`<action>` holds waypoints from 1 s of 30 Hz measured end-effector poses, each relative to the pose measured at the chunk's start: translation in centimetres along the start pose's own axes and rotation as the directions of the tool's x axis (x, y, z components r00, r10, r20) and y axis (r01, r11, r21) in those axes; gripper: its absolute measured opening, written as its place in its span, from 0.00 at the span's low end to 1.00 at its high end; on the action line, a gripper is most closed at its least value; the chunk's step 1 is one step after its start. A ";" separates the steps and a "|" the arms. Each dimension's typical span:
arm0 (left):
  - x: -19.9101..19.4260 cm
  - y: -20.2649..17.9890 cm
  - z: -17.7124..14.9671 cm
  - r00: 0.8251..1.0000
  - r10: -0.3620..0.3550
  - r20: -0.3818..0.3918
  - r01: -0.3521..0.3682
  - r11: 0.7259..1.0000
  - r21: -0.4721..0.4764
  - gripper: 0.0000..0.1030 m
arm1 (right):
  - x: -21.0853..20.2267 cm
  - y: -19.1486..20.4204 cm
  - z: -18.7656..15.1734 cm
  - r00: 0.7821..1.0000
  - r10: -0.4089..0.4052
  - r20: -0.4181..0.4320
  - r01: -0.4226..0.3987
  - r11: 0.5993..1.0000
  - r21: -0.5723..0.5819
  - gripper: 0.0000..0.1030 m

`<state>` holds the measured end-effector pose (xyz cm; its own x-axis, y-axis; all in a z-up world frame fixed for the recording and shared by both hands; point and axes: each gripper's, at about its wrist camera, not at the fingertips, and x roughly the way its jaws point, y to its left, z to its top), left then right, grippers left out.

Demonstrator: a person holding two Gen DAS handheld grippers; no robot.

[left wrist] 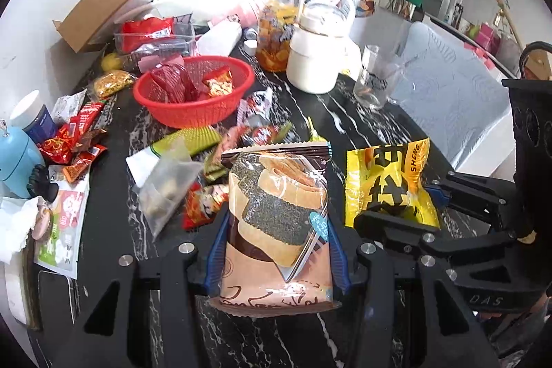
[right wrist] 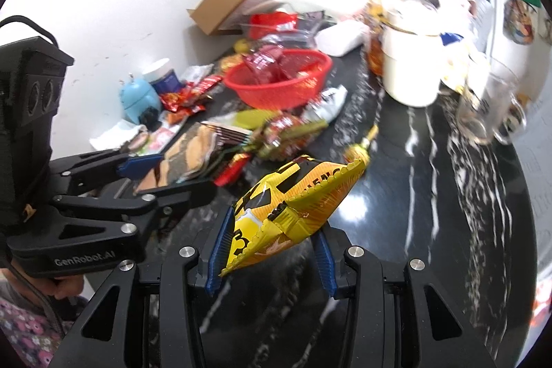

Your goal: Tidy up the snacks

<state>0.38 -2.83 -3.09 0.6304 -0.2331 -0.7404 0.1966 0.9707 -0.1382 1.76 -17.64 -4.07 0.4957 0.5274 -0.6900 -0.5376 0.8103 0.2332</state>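
Note:
My left gripper (left wrist: pixel 277 223) is shut on a brown snack packet (left wrist: pixel 276 223) with a rolled-wafer picture, held upright above the black marble table (left wrist: pixel 345 126). My right gripper (right wrist: pixel 272 230) is shut on a yellow snack packet (right wrist: pixel 293 202); that packet also shows in the left wrist view (left wrist: pixel 386 181), to the right of the brown packet. The brown packet and the left gripper (right wrist: pixel 179 171) show at the left of the right wrist view. A red basket (left wrist: pixel 193 92) (right wrist: pixel 279 81) with several red packets inside stands beyond both grippers. Loose snack packets (left wrist: pixel 214 188) lie between it and me.
A white jug (left wrist: pixel 317 57), a jar of orange food (left wrist: pixel 276 33) and a glass mug (left wrist: pixel 376 81) stand at the back right. A cardboard box (left wrist: pixel 107 2), a blue toy (left wrist: pixel 17 161) and a white tub (left wrist: pixel 34 116) sit at the left. A white chair (left wrist: pixel 459 99) is right of the table.

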 end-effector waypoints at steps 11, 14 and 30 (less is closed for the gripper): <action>-2.4 2.3 4.1 0.990 0.038 0.135 -0.037 0.999 -0.010 0.48 | -0.1 1.7 4.2 0.996 0.065 0.058 -0.062 0.996 -0.062 0.42; -2.9 2.7 5.5 0.984 0.038 0.176 -0.038 0.999 -0.004 0.48 | -0.3 2.0 5.7 0.994 0.069 0.080 -0.063 0.995 -0.077 0.42; -2.2 5.8 11.8 0.954 0.048 0.295 -0.047 0.999 -0.010 0.48 | 1.3 0.9 14.2 0.988 0.051 0.144 -0.035 0.993 -0.114 0.43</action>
<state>9.01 2.59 5.50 0.8326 -0.1929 -0.5193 0.1590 0.9812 -0.1095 11.59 -12.59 4.99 0.5609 0.5995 -0.5710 -0.6286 0.7572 0.1776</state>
